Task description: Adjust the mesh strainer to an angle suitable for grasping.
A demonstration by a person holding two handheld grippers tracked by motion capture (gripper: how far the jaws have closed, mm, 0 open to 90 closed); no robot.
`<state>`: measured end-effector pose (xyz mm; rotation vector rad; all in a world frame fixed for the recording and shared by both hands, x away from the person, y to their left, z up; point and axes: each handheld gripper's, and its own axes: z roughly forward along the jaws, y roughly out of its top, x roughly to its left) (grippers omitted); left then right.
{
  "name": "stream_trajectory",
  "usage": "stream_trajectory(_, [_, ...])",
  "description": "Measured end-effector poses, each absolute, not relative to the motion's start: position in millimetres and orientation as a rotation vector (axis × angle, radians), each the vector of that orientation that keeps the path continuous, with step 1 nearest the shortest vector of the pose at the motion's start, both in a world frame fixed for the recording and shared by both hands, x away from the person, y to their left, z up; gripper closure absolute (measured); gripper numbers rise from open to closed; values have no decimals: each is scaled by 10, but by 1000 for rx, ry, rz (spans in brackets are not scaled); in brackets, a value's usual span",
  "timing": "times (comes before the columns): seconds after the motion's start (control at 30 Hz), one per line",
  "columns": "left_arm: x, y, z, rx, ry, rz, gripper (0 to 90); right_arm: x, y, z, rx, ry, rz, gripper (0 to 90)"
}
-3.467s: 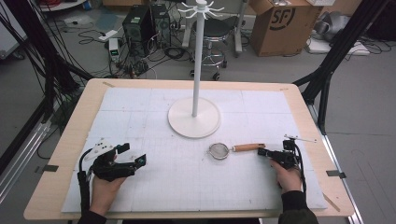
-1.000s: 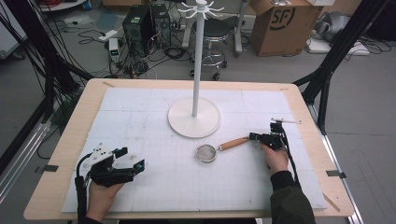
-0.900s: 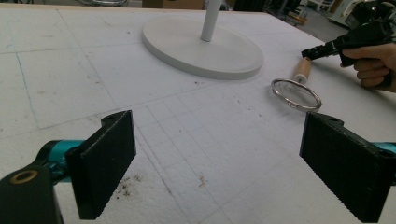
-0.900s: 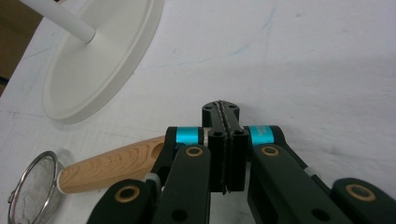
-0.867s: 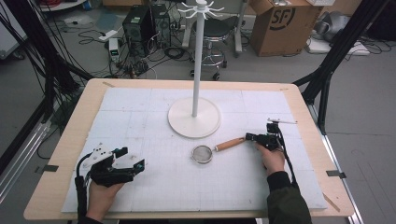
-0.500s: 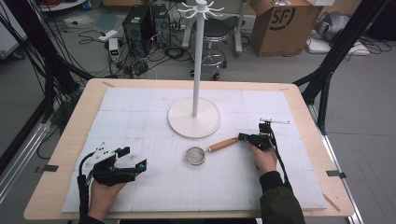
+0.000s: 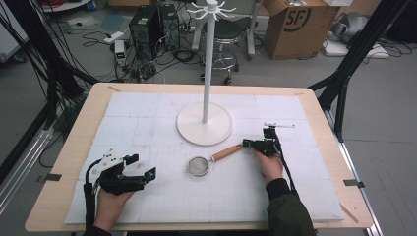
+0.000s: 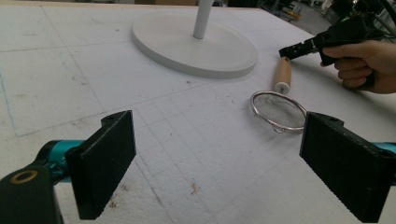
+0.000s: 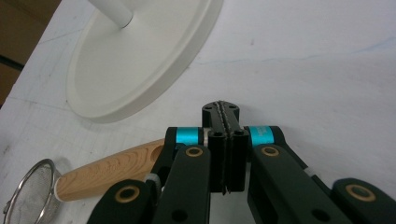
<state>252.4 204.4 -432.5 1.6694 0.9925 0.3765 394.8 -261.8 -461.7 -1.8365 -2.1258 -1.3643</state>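
A small metal mesh strainer with a wooden handle lies on the white mat in front of the stand's round base. My right gripper is low over the mat at the handle's far end, pointing left. Its jaws are shut together with nothing between them, and the handle lies against the gripper's left side. My left gripper rests near the front left of the mat, open and holding nothing. From there the strainer lies ahead to the right.
A tall white stand with hooks at the top rises from the base in the mat's middle. The wooden table edge frames the mat. A thin white stick lies on the mat behind the right gripper. Open mat lies between the two hands.
The right gripper has slid left across the mat with the strainer moving along beside it toward the middle. The left gripper has stayed where it was.
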Motion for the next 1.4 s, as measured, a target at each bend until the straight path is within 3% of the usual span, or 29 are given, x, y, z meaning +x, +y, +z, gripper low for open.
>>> stream_trajectory(0.77, [2536, 2052, -4327, 1665, 997, 376, 112, 3961, -2394, -4631, -1759, -2127, -1362, 900])
stream_trajectory(1.4, [2548, 2047, -4325, 1676, 990, 372, 112, 3896, -1905, -4638, -1655, -2161, -1351, 900])
